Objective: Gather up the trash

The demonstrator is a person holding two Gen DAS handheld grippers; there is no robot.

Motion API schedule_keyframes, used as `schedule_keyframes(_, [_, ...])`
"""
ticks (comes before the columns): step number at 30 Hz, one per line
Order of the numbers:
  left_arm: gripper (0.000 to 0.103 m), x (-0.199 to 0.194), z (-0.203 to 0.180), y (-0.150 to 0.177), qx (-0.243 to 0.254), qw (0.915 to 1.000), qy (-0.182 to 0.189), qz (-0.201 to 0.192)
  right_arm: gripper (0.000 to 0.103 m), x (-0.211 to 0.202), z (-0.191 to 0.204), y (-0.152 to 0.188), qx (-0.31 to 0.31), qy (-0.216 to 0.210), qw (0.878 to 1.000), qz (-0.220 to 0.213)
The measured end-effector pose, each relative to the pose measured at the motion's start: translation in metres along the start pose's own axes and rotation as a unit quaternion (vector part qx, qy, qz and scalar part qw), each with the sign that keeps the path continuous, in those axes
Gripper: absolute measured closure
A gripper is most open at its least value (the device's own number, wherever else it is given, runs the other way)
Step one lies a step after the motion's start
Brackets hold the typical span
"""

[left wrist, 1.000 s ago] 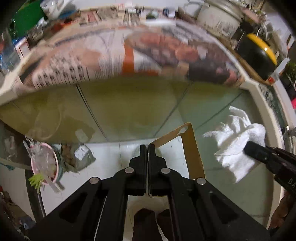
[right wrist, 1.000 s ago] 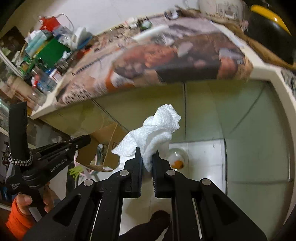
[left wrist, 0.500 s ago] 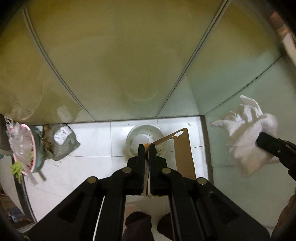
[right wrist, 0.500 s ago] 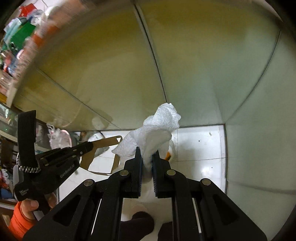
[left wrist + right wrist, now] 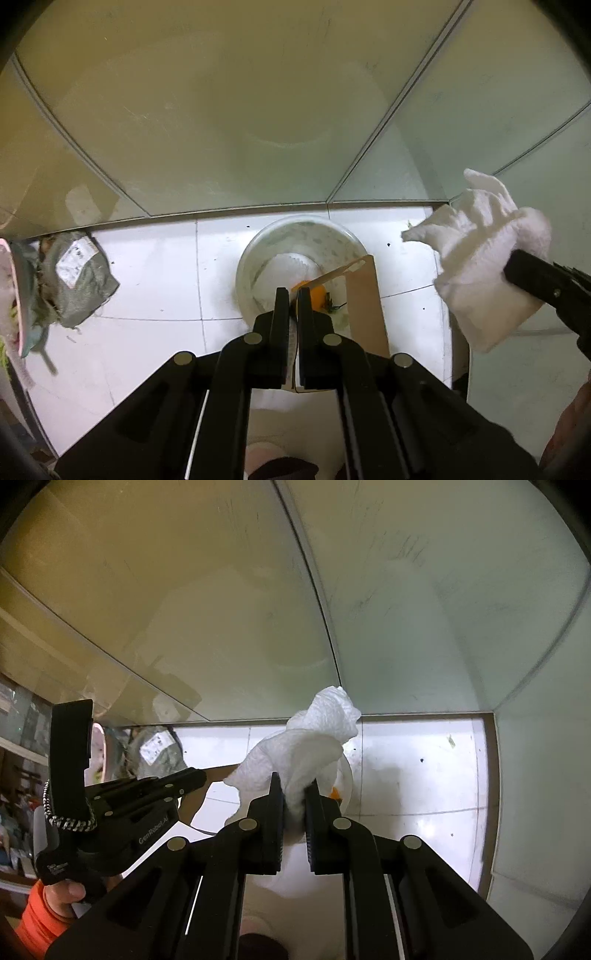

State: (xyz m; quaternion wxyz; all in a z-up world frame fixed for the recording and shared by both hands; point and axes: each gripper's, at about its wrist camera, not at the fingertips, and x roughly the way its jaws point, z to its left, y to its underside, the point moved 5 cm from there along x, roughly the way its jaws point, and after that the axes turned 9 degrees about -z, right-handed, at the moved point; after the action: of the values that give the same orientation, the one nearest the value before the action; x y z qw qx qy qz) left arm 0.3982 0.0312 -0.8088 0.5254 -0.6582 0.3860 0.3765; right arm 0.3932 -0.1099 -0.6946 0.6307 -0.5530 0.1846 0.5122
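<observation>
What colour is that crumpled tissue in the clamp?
White; the crumpled tissue shows best in the right wrist view.

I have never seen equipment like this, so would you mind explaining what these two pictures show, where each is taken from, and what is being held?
No robot here: a person holds a black two-finger gripper in each hand, each with a wide-angle camera looking along its fingers. Both pictures look steeply down at a white tiled floor beside glass panels.

In the left camera's picture, the left gripper is shut on a thin brown cardboard piece. Below it stands a clear bin with something orange inside. A grey bag lies on the floor to the left.

In the right camera's picture, the right gripper is shut on a crumpled white paper towel. At the left you see the other gripper from the side, and the hand holding it.
</observation>
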Motion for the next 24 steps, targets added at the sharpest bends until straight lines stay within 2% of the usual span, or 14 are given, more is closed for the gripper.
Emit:
schedule_keyframes(2, [0.095, 0.01, -0.001, 0.003, -0.002, 1.0, 0.005, -0.001, 0.093, 0.008, -0.001, 0.0, -0.004, -0.003, 1.0, -0.001])
schedule_keyframes(4, [0.084, 0.015, 0.0, 0.005, -0.007, 0.9999, 0.014, -0.004, 0.093, 0.015, 0.0, 0.001, -0.011, -0.003, 1.0, -0.002])
schedule_keyframes(12, [0.081, 0.029, 0.006, 0.008, -0.013, 0.9997, 0.014, -0.012, 0.092, 0.045, 0.0, 0.007, -0.034, -0.009, 0.999, 0.002])
schedule_keyframes(14, [0.076, 0.029, 0.012, 0.009, -0.024, 0.9995, 0.01, -0.016, 0.092, 0.053, 0.002, 0.011, -0.043, -0.01, 0.999, 0.01])
schedule_keyframes(17, [0.069, 0.027, 0.019, 0.01, -0.033, 0.9992, 0.003, -0.024, 0.082, 0.065, 0.004, 0.015, -0.056, -0.009, 0.998, 0.03])
schedule_keyframes(19, [0.068, 0.027, 0.025, 0.011, -0.036, 0.999, -0.002, -0.026, 0.064, 0.072, 0.005, 0.018, -0.064, -0.005, 0.997, 0.044])
schedule_keyframes(20, [0.068, 0.027, 0.028, 0.011, -0.038, 0.9989, -0.003, -0.026, 0.06, 0.076, 0.006, 0.02, -0.068, -0.002, 0.996, 0.055])
schedule_keyframes(24, [0.068, 0.018, 0.034, 0.013, -0.049, 0.9984, -0.011, -0.027, 0.058, 0.076, 0.005, 0.021, -0.063, -0.006, 0.996, 0.056])
